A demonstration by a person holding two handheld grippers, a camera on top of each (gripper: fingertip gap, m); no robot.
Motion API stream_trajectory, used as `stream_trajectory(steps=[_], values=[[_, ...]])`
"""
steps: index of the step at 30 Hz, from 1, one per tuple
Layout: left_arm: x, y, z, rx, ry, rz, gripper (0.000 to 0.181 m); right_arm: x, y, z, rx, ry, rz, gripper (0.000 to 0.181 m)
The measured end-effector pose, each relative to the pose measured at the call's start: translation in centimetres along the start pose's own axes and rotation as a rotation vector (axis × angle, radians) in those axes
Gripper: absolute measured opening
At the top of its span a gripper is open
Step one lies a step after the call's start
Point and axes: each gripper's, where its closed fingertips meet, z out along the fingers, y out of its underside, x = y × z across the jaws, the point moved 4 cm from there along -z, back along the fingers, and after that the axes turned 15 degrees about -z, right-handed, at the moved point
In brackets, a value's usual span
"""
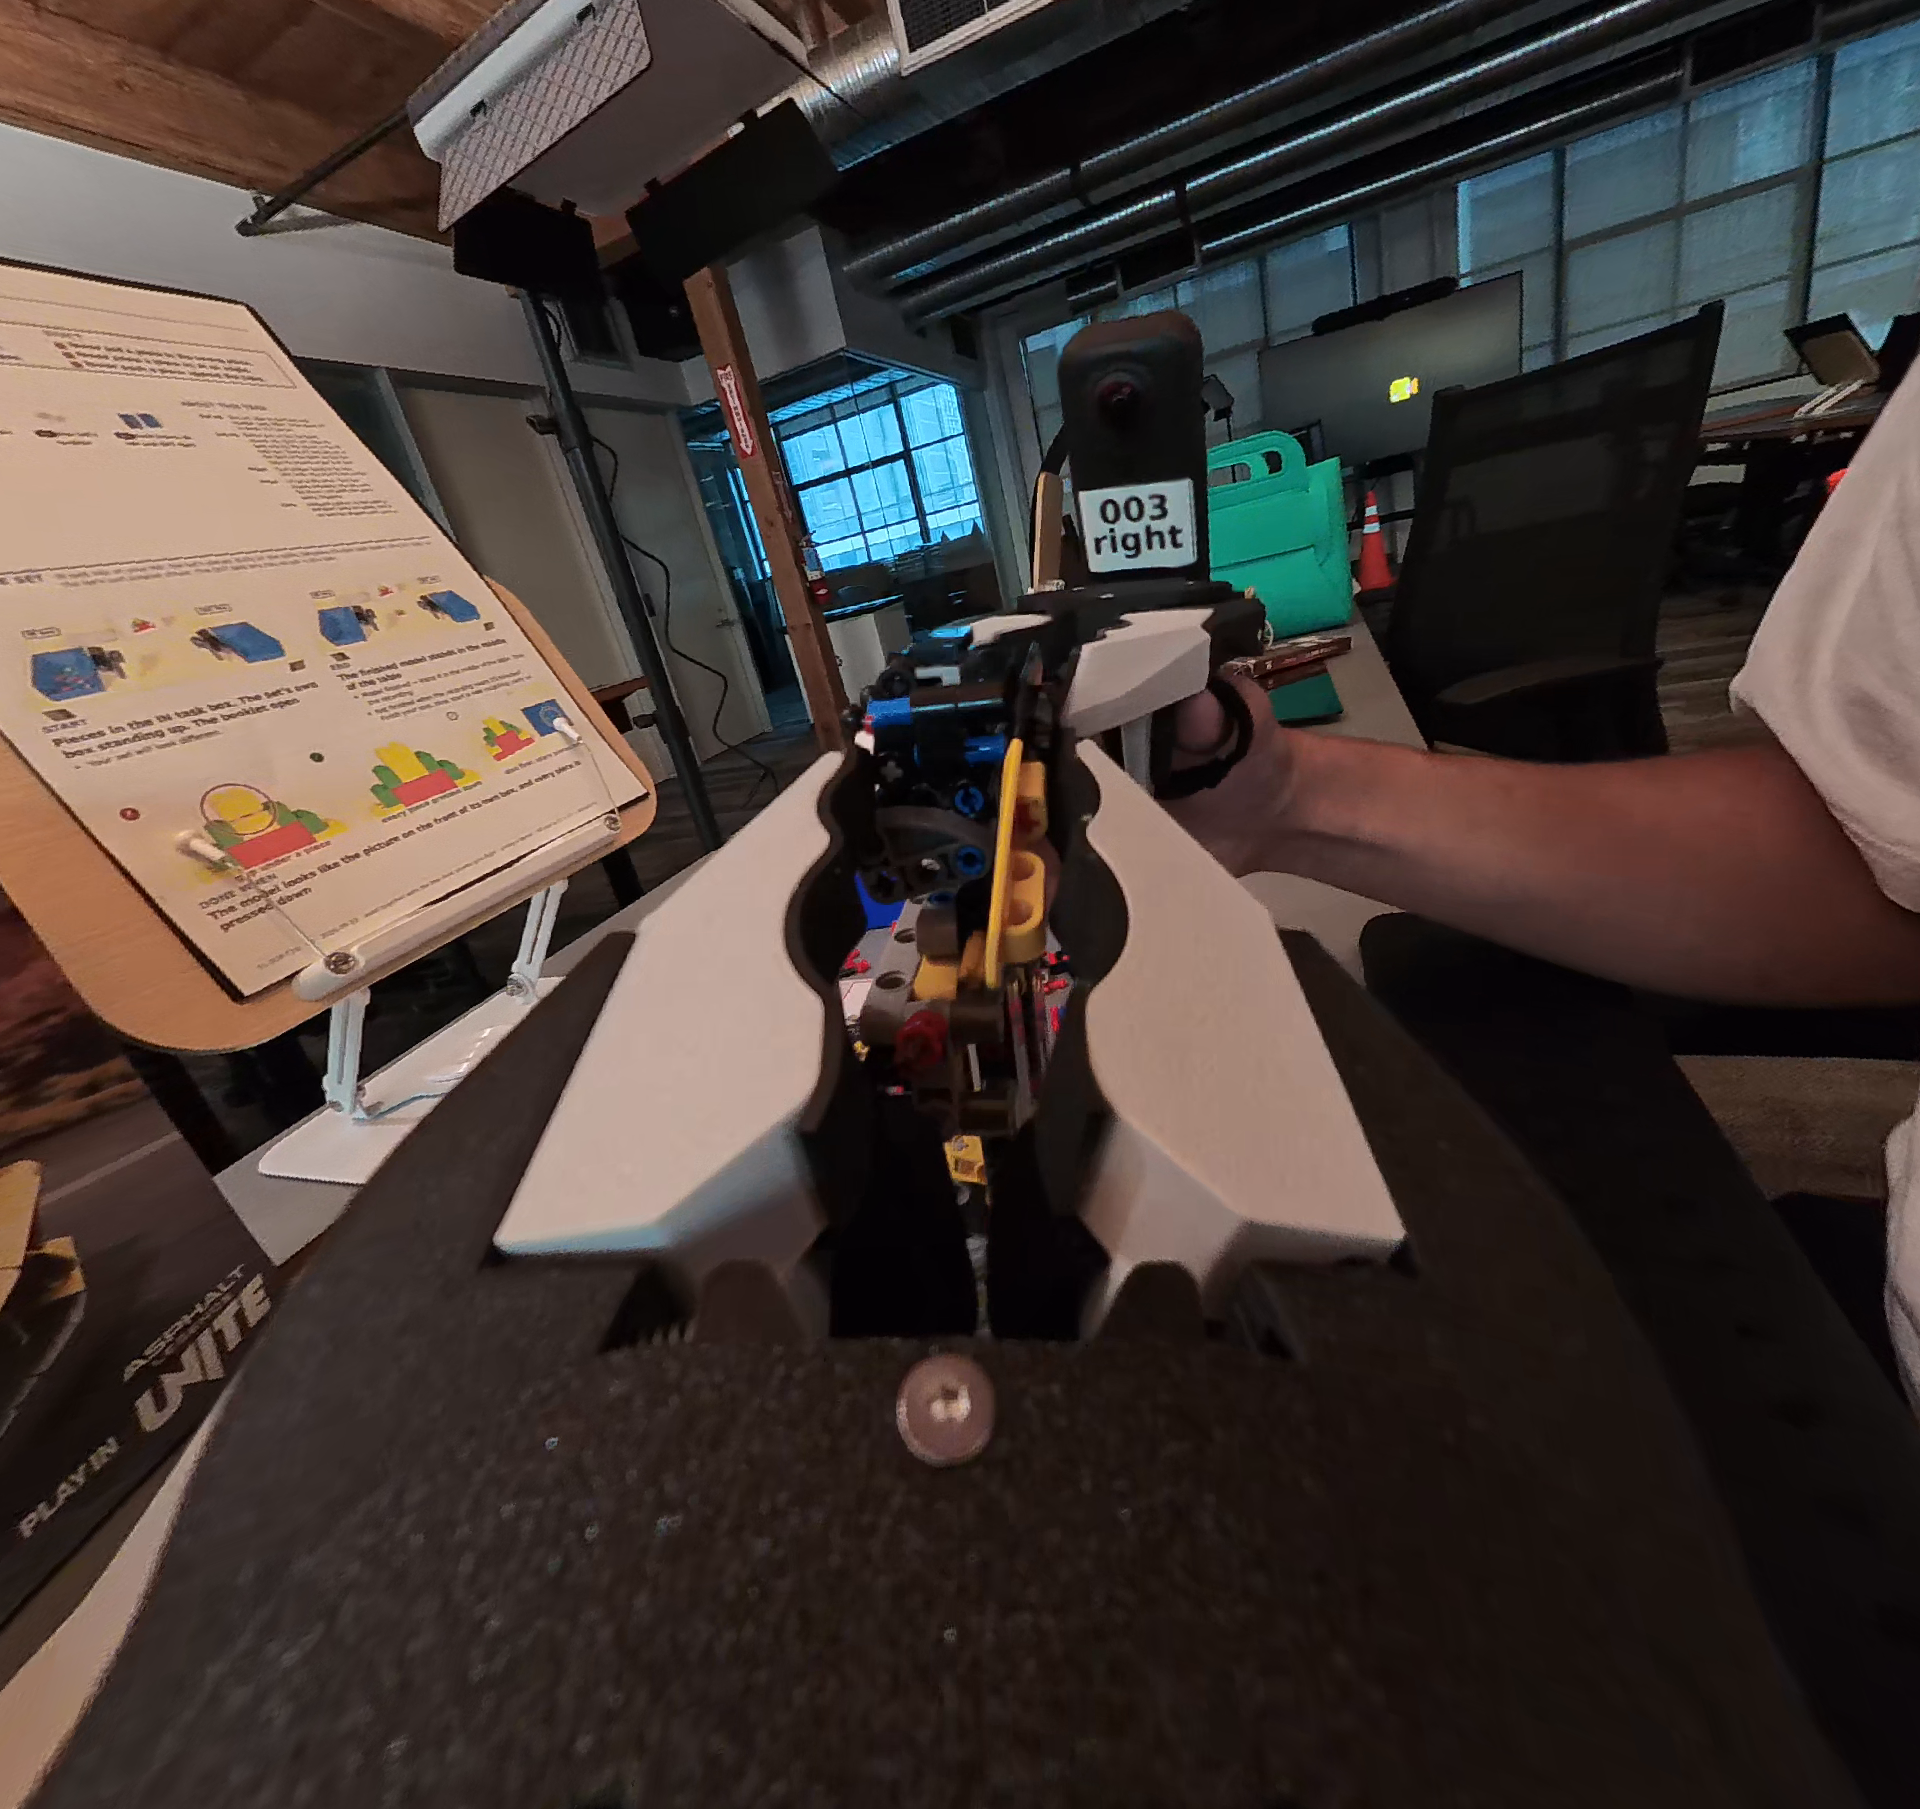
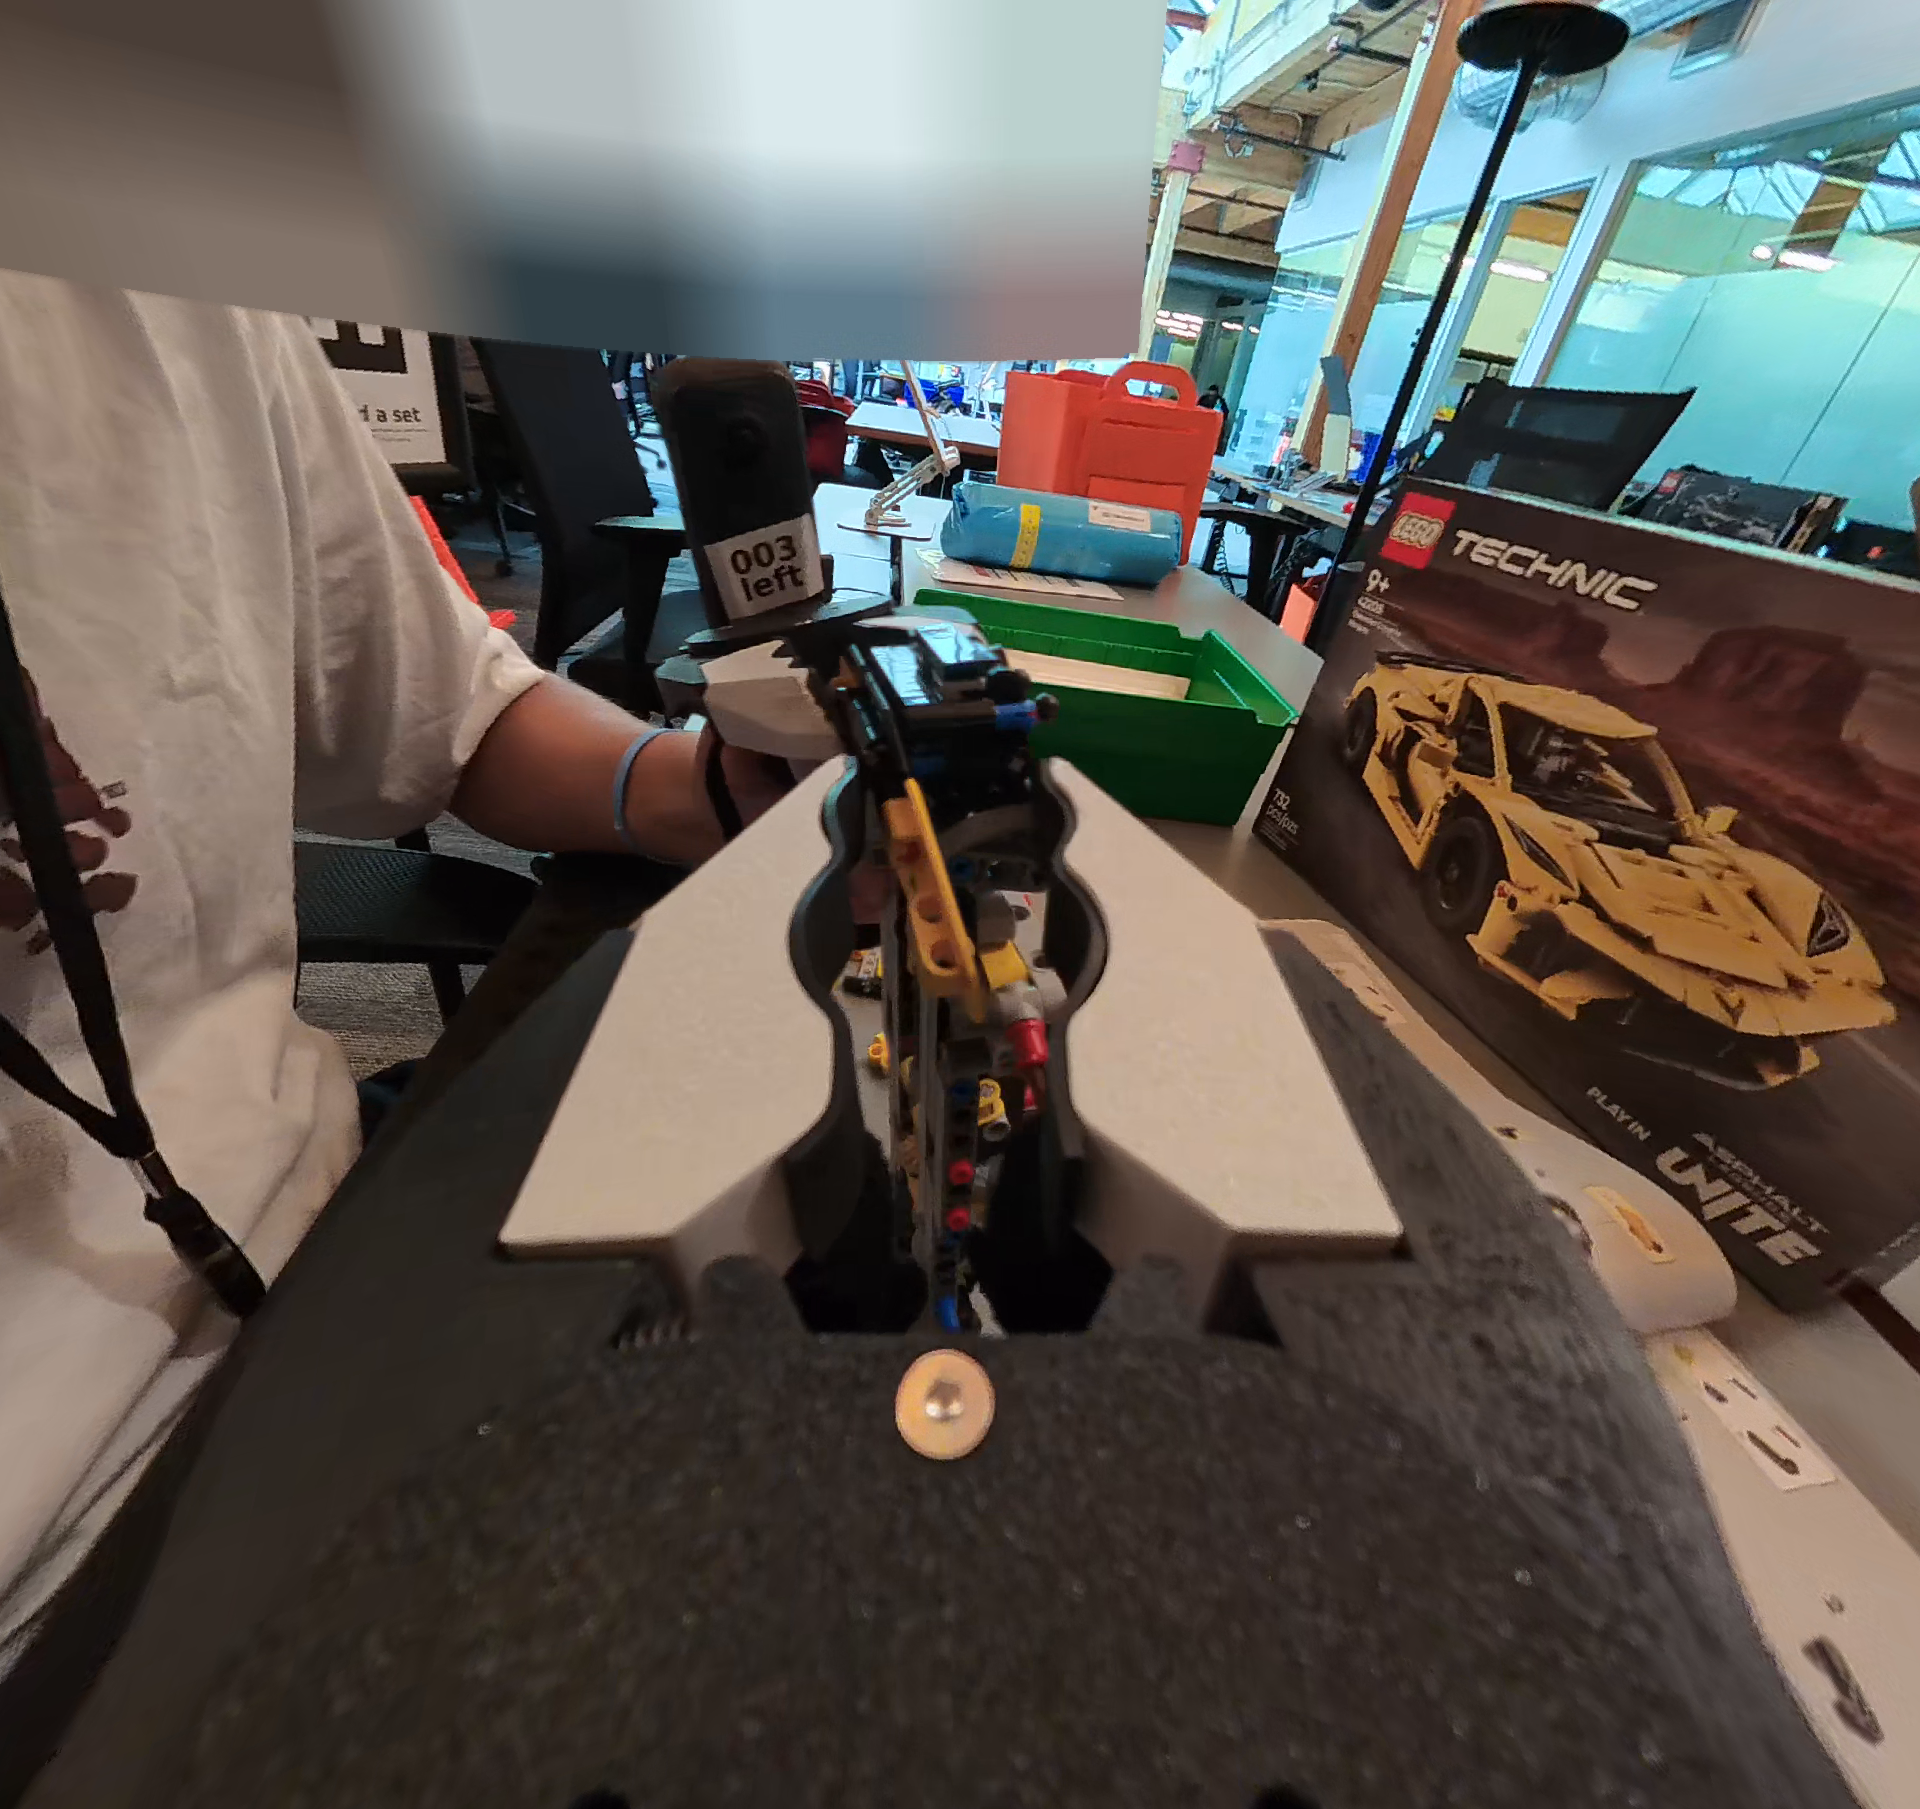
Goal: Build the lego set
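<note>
Left wrist view: lego assembly (image 1: pixel 961 928), half-built, light, rigid yet apt to pop apart, held above table, clamped endwise between left gripper (image 1: pixel 951 886) and right gripper (image 2: pixel 940 928); best gripped along yellow beam (image 2: pixel 935 912).

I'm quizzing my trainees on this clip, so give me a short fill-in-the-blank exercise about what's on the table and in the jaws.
1. Both grippers, left gripper and right gripper, grip one partly built ____ between them.
2. The tray behind the model is coloured ____.
3. The car pictured on the set box is ____.

Missing words: lego model; green; yellow
</note>
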Motion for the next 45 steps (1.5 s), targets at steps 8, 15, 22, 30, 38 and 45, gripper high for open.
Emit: stream_trajectory(steps=[8, 15, 22, 30, 38, 45], values=[[1.0, 0.1, 0.1, -0.03, -0.017, 0.085, 0.031, -0.8, -0.3, -0.3, -0.01, -0.074, 0.045, 0.025], [2.0, -0.3, -1.0, -0.094, -0.062, 0.021, 0.029, -2.0, -1.1, 0.2, -0.114, -0.059, 0.006, 0.024], [4.5, -0.4, -1.2, -0.119, -0.112, 0.05, 0.024, -3.8, -1.6, -0.3, -0.05, -0.058, 0.01, 0.023], [5.5, -0.4, -1.4, -0.13, -0.148, 0.105, 0.022, -4.6, -2.1, -0.3, -0.083, -0.019, 0.03, 0.026], [6.4, -0.3, -3.7, 0.023, -0.038, 0.115, 0.022, -6.7, -3.0, 1.3, -0.114, 0.015, -0.078, 0.025], [7.0, -0.1, -5.1, 0.071, 0.026, 0.099, 0.022, -7.7, -3.3, 2.1, -0.055, -0.052, 0.009, 0.024]])
